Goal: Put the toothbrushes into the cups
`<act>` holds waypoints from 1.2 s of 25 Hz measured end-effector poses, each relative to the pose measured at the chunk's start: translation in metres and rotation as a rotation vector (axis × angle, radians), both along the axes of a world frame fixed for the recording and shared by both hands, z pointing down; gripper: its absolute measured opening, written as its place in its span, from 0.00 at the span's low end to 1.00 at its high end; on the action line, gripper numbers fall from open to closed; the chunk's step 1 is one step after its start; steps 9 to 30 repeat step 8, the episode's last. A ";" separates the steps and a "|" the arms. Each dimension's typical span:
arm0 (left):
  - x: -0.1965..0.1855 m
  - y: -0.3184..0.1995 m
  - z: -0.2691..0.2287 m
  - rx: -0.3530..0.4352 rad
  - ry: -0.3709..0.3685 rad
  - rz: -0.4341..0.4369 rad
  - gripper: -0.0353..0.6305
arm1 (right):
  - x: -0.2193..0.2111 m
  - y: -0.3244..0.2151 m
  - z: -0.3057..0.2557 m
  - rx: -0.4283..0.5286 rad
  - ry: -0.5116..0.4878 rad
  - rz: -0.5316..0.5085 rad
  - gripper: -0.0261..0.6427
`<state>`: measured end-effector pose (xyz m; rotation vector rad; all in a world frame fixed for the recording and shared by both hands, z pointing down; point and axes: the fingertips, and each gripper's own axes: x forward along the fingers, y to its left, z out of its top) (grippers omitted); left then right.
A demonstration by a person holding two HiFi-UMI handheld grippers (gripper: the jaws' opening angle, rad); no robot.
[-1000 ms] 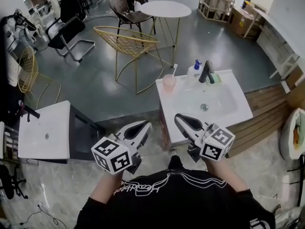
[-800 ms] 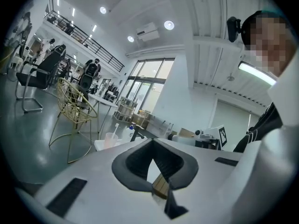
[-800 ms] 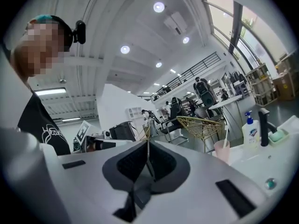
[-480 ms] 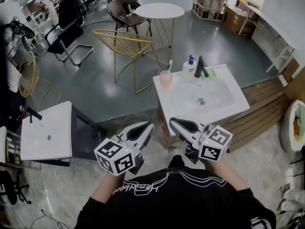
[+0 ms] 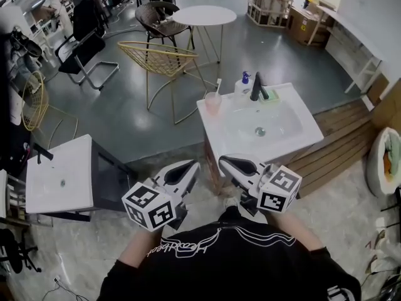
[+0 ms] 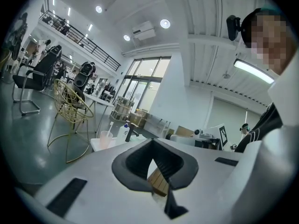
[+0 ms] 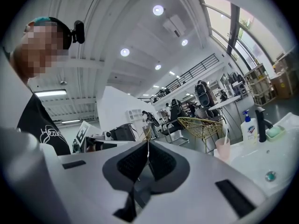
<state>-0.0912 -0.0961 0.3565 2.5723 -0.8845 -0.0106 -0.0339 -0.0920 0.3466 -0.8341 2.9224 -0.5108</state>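
A pink cup (image 5: 212, 103) stands on the far left corner of the white sink cabinet (image 5: 220, 138), with a white toothbrush (image 5: 217, 85) upright in it. Both grippers are held close to my body, short of the sink's near edge. The left gripper (image 5: 188, 167) and the right gripper (image 5: 227, 162) are both shut with nothing between their jaws. In the left gripper view the left gripper (image 6: 153, 146) points toward the cup (image 6: 105, 139). In the right gripper view the cup (image 7: 222, 149) and toothbrush (image 7: 226, 136) lie right of the right gripper (image 7: 147, 143).
A soap bottle (image 5: 243, 83), a black faucet (image 5: 255, 86) and a green pad (image 5: 270, 95) line the sink's far edge. A gold wire chair (image 5: 164, 56) and a round white table (image 5: 204, 15) stand beyond it. A white table (image 5: 59, 174) is at the left, wooden decking (image 5: 341, 149) at the right.
Both grippers have drawn slightly back from the sink's near edge and stayed shut. The sink and cup sit a little higher and further left in the head view.
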 end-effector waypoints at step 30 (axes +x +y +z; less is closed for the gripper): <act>-0.003 -0.002 0.004 -0.001 0.000 -0.002 0.06 | 0.000 0.000 0.005 0.004 0.000 0.007 0.09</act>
